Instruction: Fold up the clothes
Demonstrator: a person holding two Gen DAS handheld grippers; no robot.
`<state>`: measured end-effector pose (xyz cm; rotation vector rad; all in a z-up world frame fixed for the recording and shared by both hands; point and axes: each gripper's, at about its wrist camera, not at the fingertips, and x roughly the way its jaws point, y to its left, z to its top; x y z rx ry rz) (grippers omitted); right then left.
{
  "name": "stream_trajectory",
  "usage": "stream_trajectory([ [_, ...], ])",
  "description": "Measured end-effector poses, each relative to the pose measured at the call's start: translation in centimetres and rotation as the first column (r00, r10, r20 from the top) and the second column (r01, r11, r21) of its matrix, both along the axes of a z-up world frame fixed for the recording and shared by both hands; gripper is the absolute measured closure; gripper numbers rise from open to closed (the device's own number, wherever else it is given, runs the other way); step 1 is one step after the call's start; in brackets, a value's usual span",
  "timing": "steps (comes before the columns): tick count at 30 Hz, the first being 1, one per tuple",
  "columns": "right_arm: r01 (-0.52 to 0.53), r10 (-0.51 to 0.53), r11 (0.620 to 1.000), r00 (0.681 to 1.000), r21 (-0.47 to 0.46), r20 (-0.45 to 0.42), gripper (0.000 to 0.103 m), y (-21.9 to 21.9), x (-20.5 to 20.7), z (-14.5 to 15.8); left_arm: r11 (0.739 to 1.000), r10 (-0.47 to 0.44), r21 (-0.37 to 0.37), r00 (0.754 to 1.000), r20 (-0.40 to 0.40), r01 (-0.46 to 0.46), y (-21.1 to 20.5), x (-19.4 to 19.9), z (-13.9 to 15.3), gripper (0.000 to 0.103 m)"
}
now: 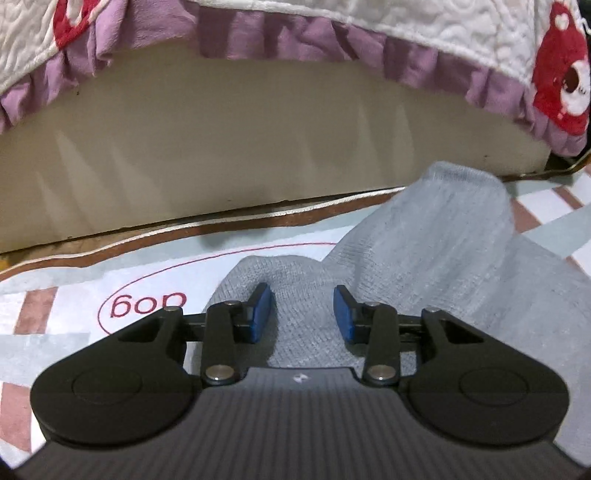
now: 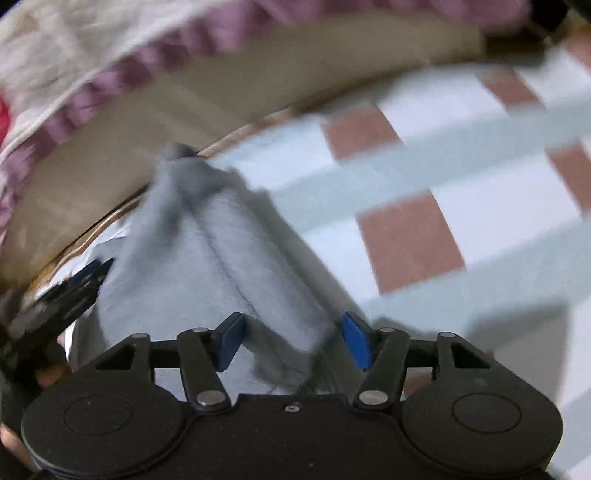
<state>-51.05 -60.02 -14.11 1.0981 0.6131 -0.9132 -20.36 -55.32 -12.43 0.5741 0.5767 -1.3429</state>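
A light grey sock (image 1: 424, 251) lies on the checked mat, running from under my left gripper (image 1: 303, 312) up to the right. The left blue pads (image 1: 263, 314) stand apart with sock cloth spanning the gap; I see no pinch. In the blurred right wrist view, the sock (image 2: 192, 266) lies folded lengthwise with a ridge down its middle. Its near end sits between the wide-apart pads of my right gripper (image 2: 295, 339), which do not touch it. The left gripper (image 2: 85, 280) shows at the sock's left edge, held by a hand (image 2: 48, 373).
The mat (image 1: 55, 295) has pale blue bands, brown squares and a red oval with the word "dog" (image 1: 147, 299). Right behind it stands a beige bed base (image 1: 240, 155) under a white quilt with a purple frill (image 1: 295, 33). Bare mat (image 2: 461, 184) stretches to the right.
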Motion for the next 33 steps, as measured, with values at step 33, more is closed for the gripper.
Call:
stream_trajectory([
  [33,-0.247,0.141,0.889,0.949,-0.385,-0.283,0.067,2.8,4.9,3.6,0.987,0.119,-0.073,0.959,-0.256,-0.142,11.5,1.6,1.7,0.035],
])
